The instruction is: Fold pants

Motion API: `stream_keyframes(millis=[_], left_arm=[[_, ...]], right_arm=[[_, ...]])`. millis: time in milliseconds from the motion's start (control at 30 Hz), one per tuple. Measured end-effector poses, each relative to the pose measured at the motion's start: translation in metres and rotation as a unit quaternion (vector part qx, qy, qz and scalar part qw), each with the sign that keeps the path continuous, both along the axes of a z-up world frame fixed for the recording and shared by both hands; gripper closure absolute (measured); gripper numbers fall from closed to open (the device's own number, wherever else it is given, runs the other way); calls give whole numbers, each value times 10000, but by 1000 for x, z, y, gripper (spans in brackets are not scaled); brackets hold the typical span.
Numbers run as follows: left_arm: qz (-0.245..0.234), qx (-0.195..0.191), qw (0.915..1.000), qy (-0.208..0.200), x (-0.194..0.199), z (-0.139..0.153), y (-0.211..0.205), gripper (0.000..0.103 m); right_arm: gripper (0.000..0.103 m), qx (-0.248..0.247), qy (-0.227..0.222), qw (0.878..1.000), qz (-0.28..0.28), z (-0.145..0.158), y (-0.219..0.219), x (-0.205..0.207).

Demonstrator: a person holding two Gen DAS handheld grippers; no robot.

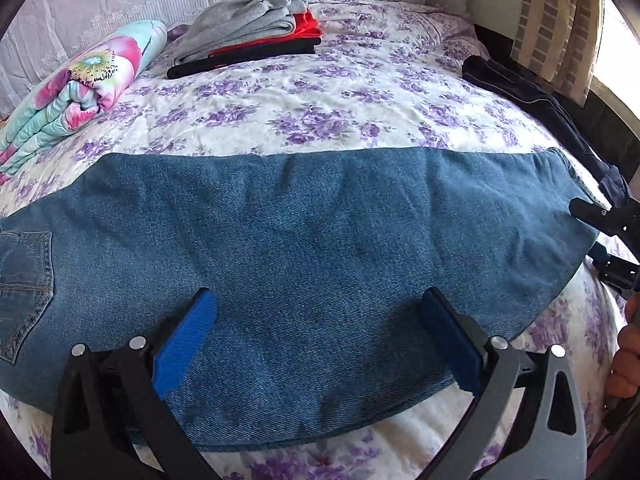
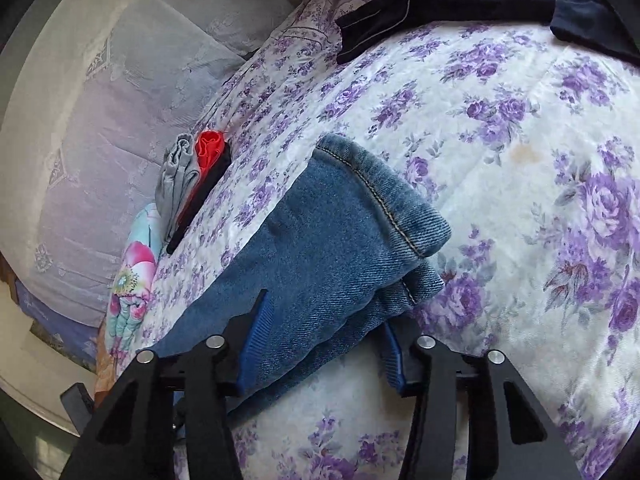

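Observation:
Blue jeans (image 1: pixel 304 240) lie folded lengthwise across the floral bedspread, back pocket at the left, leg hems at the right. My left gripper (image 1: pixel 320 312) is open, its blue pads wide apart over the near edge of the jeans at mid-leg. In the right wrist view the stacked leg hems (image 2: pixel 380 196) of the jeans (image 2: pixel 320 248) lie on the bed. My right gripper (image 2: pixel 324 328) is open, its jaws straddling the near edge of the legs just behind the hems. The right gripper also shows at the right edge of the left wrist view (image 1: pixel 608 236).
A stack of folded grey, red and black clothes (image 1: pixel 256 28) sits at the back of the bed. A folded floral blanket (image 1: pixel 80 84) lies at the back left. Dark navy pants (image 1: pixel 536 96) lie along the right edge. Pillows (image 2: pixel 120 120) line the headboard side.

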State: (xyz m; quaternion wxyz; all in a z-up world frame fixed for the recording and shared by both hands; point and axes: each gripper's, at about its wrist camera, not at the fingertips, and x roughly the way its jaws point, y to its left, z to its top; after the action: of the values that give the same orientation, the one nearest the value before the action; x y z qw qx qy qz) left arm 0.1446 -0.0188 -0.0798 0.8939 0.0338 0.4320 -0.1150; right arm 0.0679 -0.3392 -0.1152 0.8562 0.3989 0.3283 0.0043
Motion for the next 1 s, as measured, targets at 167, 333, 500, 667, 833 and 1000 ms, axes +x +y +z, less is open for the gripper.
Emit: stream_keyframes(millis=[167, 333, 500, 667, 833, 1000], left_arm=[[-8, -15, 10000, -50, -1, 0, 1, 4], [-11, -28, 10000, -71, -2, -1, 1, 4], [-11, -16, 10000, -74, -2, -1, 0, 4], [-12, -41, 10000, -70, -2, -1, 1, 4], [33, -626, 9980, 23, -3, 22, 29, 4], [885, -1194, 9874, -552, -15, 56, 118, 4]], right_arm=[[57, 519, -185, 9985, 59, -7, -5, -2], [79, 586, -179, 9981, -46, -13, -7, 0], [81, 377, -137, 9991, -170, -10, -2, -1], [80, 533, -95, 9982, -275, -12, -5, 1], [88, -754, -132, 9968, -231, 21, 19, 1], [88, -3545, -685, 9325, 80, 90, 106, -1]])
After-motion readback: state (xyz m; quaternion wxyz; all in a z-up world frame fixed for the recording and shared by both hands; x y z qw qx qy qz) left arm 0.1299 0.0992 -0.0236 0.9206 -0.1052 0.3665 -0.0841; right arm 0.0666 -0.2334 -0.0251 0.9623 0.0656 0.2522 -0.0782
